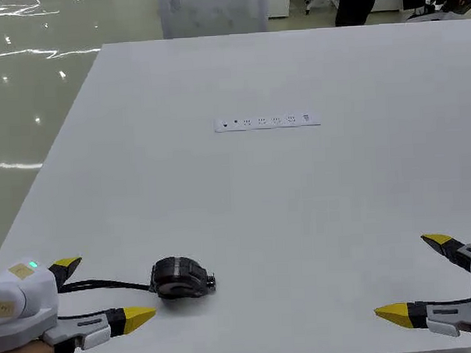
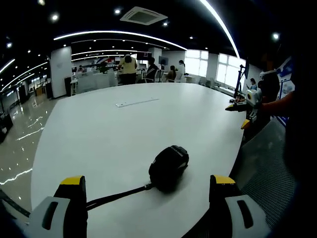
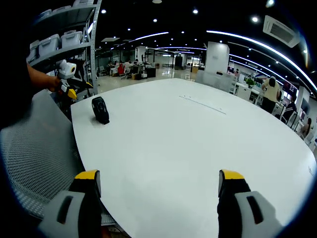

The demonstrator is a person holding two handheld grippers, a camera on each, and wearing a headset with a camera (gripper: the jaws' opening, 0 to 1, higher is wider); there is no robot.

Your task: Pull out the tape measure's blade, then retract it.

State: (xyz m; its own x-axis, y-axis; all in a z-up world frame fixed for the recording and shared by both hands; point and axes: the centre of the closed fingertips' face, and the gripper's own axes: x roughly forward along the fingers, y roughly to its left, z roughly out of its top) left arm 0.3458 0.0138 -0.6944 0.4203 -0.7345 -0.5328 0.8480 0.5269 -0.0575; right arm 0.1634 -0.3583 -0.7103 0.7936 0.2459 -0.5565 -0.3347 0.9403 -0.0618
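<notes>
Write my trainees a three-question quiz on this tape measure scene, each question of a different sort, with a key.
1. True or false: the left gripper is shut on the tape measure.
2. What lies at the middle of the table? A. white power strip B. hammer C. cup
3. Which gripper is nearer the tape measure?
Key: 1 false, it is open; 2 A; 3 left, the right gripper is far off.
</notes>
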